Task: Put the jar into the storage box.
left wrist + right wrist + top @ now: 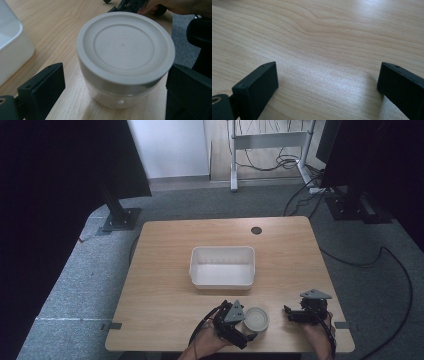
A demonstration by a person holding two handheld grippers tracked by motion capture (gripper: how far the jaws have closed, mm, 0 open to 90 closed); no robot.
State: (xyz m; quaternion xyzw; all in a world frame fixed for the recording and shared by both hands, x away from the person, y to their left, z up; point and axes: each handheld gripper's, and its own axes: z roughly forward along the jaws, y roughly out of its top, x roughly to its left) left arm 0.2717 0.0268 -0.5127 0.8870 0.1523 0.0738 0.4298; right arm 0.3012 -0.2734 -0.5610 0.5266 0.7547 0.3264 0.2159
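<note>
A round white jar (pixel 256 318) with a flat ribbed lid stands near the table's front edge. In the left gripper view the jar (pixel 125 50) sits between my left gripper's (pixel 116 77) two black jaws, which stand wide apart on either side; the left jaw is clear of it, the right jaw very close. From above, the left gripper (pixel 246 325) reaches the jar from its left. My right gripper (pixel 289 314) rests to the jar's right, pointing toward it, open over bare wood (pixel 327 77).
An empty white rectangular tub (pixel 222 251) stands mid-table behind the jar; its corner (pixel 10 45) appears at the left of the left gripper view. A dark round grommet (pixel 256 230) sits near the table's far edge. Cables and stands lie on the floor beyond.
</note>
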